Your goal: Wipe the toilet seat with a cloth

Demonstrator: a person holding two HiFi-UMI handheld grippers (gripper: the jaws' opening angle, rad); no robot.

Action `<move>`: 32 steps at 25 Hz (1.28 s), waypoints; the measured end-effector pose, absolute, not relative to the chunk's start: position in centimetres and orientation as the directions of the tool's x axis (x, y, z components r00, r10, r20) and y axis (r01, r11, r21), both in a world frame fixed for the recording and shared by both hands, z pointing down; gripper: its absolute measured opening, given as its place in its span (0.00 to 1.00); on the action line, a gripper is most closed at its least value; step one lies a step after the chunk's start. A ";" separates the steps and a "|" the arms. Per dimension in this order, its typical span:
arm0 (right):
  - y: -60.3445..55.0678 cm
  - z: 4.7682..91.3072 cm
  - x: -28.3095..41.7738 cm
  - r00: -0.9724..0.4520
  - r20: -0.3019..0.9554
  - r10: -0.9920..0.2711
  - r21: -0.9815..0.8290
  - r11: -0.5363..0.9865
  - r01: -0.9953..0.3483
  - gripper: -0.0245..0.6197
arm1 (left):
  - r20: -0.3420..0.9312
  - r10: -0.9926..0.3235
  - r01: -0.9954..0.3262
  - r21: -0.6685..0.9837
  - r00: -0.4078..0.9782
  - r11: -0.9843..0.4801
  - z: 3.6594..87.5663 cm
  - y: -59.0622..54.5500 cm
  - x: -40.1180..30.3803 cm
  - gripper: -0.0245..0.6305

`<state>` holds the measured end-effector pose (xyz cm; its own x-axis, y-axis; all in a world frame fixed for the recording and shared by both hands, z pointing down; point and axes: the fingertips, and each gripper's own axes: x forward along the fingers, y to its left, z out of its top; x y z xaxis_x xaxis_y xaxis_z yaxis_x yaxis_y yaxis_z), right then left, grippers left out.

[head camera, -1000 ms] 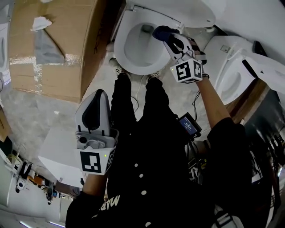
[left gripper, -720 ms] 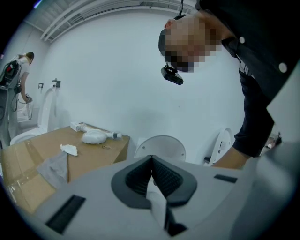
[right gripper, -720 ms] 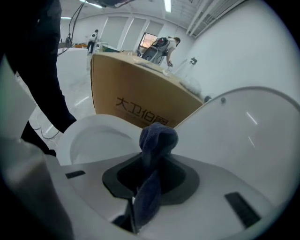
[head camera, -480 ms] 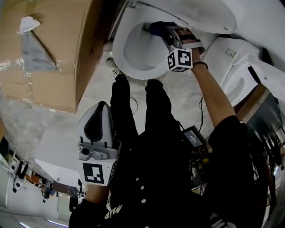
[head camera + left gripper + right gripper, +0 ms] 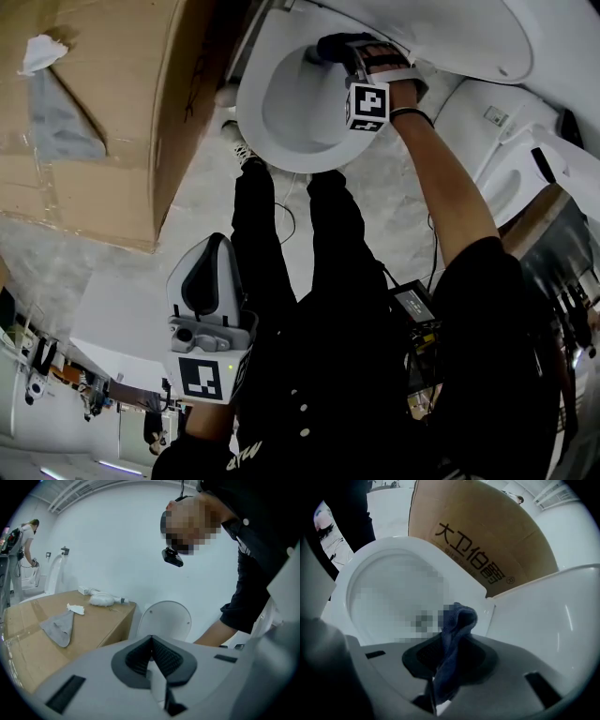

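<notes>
A white toilet stands at the top of the head view, its seat rim (image 5: 251, 111) ringing the bowl and its lid (image 5: 441, 28) raised behind. My right gripper (image 5: 339, 49) reaches to the back of the seat, shut on a dark blue cloth (image 5: 330, 42). In the right gripper view the cloth (image 5: 454, 634) sticks up from between the jaws, close to the seat rim (image 5: 461, 581) near the hinge. My left gripper (image 5: 206, 272) hangs low by my left leg, jaws shut with nothing in them. The left gripper (image 5: 151, 660) view looks away across the room.
A large cardboard box (image 5: 103, 103) stands tight against the toilet's left side, with a grey rag (image 5: 58, 122) on top. A second white toilet (image 5: 497, 159) sits to the right. Cables and a small screen device (image 5: 412, 300) lie on the floor by my legs.
My right gripper has carried the blue cloth from the seat's right side up toward the back of the rim. The left gripper stayed low at my side.
</notes>
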<state>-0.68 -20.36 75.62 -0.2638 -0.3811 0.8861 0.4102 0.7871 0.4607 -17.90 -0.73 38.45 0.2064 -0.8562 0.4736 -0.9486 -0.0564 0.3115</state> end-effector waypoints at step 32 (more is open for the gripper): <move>-18.6 78.7 6.2 -0.152 0.926 -0.346 0.378 0.861 0.341 0.17 | 0.467 -0.844 -0.937 0.333 0.264 -0.108 39.3 0.4 -14.7 0.05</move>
<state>6.20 -18.60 78.70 -0.1522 -0.3459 0.9258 0.3413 0.8607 0.3777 -14.71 0.36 39.35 0.2636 -0.8441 0.4670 -0.9367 -0.1084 0.3329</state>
